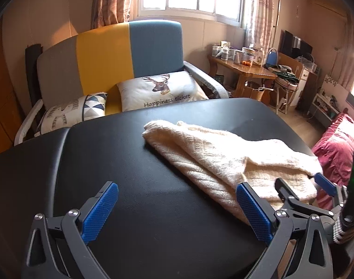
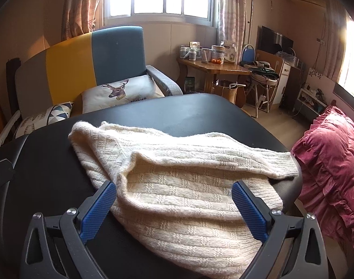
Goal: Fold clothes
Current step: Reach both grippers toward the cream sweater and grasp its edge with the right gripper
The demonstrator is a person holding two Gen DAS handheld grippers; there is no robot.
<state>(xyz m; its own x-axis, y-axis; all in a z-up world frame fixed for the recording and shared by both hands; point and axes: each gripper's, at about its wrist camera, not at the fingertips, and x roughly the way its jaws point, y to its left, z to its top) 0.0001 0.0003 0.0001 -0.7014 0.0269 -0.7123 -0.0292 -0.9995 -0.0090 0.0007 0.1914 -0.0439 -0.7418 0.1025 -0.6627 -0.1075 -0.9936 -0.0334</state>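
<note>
Jaws on both tools are spread as wide as they go, nothing held. Left gripper point(image 1: 177, 209) hangs over bare top of the black padded vinyl table point(image 1: 130, 162); its right blue pad sits at the near-left hem of the cream cable-knit wool sweater point(image 1: 218, 160), but I can't tell if it touches. Right gripper point(image 2: 174, 207) is tilted down w/ the sweater point(image 2: 177, 186) spanning the gap between its blue pads point(image 2: 98, 209), not pinched.

Sweater lies crumpled and part-folded on the right half of the table, its near-right corner at or just over the table's edge, next to the pink ruffled bedding point(image 2: 332, 162) beyond that edge.

Risks, as I judge them: left tool closes on vinyl or snags just one layer, since it's off to the sweater's side; right tool bites thru both layers of the fold-over, so the fold bunches instead of opening; a pull toward the right could drag the loose knit off the table edge. Fuzzy knit may also catch on the textured pads.

Long axis runs diagonally: far-left of the table to near-right. The narrow rounded end points far-left, toward the grey-yellow-blue sofa point(image 1: 107, 53); the ribbed end points right.
</note>
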